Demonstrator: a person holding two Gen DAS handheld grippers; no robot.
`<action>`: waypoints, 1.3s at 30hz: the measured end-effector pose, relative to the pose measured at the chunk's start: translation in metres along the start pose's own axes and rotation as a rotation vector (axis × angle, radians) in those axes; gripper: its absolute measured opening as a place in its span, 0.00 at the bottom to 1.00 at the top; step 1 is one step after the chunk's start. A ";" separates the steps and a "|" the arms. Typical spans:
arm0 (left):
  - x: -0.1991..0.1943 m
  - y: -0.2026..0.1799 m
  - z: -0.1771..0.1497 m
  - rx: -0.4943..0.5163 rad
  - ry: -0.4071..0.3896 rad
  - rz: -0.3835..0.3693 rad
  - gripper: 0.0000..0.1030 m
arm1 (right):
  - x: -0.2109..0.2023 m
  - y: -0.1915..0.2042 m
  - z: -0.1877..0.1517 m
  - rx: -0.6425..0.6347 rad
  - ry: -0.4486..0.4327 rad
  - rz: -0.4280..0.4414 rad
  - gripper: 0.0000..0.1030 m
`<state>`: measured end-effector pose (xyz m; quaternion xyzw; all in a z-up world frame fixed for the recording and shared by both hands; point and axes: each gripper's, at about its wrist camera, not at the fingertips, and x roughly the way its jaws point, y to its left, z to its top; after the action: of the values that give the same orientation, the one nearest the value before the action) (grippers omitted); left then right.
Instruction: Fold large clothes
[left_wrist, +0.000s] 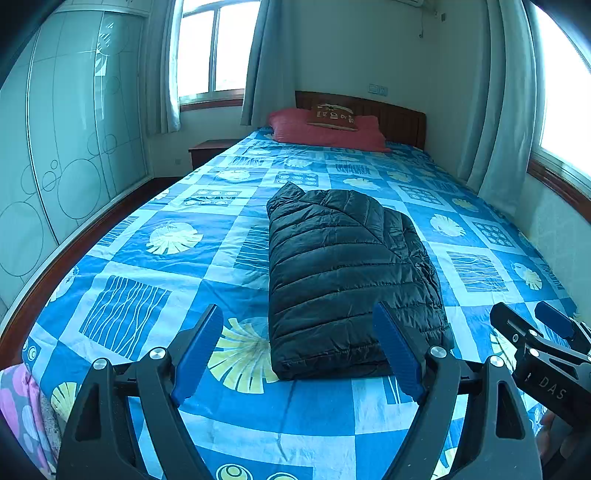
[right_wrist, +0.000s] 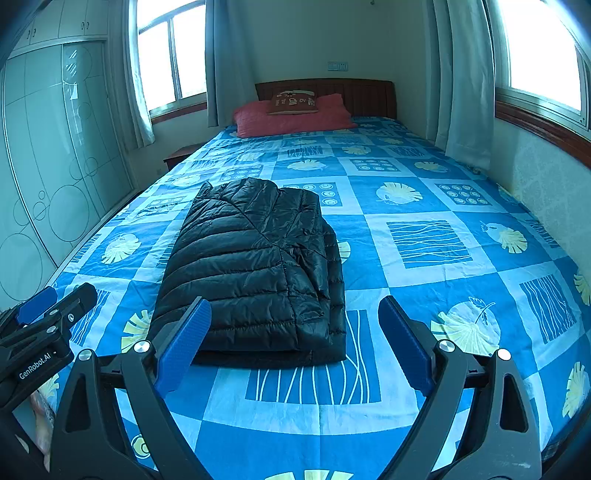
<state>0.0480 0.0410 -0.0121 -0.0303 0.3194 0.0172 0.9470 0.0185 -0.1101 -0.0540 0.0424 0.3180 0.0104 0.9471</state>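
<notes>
A black quilted puffer jacket (left_wrist: 343, 273) lies folded into a compact rectangle on the blue patterned bedspread (left_wrist: 155, 280). It also shows in the right wrist view (right_wrist: 255, 266). My left gripper (left_wrist: 299, 332) is open and empty, held above the bed just short of the jacket's near edge. My right gripper (right_wrist: 295, 325) is open and empty, at the jacket's near right corner. Each gripper shows in the other's view: the right one at the right edge (left_wrist: 532, 325), the left one at the left edge (right_wrist: 55, 299).
A red pillow (left_wrist: 325, 131) with a small brown cushion (left_wrist: 332, 116) lies at the wooden headboard (left_wrist: 399, 118). A glass wardrobe (left_wrist: 66, 147) stands left of the bed. Curtained windows (left_wrist: 565, 92) are behind and right. A nightstand (left_wrist: 207, 149) stands at the far left corner.
</notes>
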 end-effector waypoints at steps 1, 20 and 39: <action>0.000 0.000 0.000 0.000 0.000 -0.001 0.79 | 0.000 0.001 0.000 0.000 0.000 0.000 0.89; 0.001 -0.002 0.001 0.004 -0.020 0.011 0.80 | 0.000 0.006 0.001 -0.001 -0.004 0.004 0.89; 0.000 0.000 0.007 -0.003 -0.046 -0.013 0.81 | 0.004 0.015 0.001 -0.004 0.000 0.006 0.89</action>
<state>0.0519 0.0413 -0.0063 -0.0333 0.2974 0.0122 0.9541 0.0226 -0.0947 -0.0543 0.0416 0.3180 0.0136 0.9471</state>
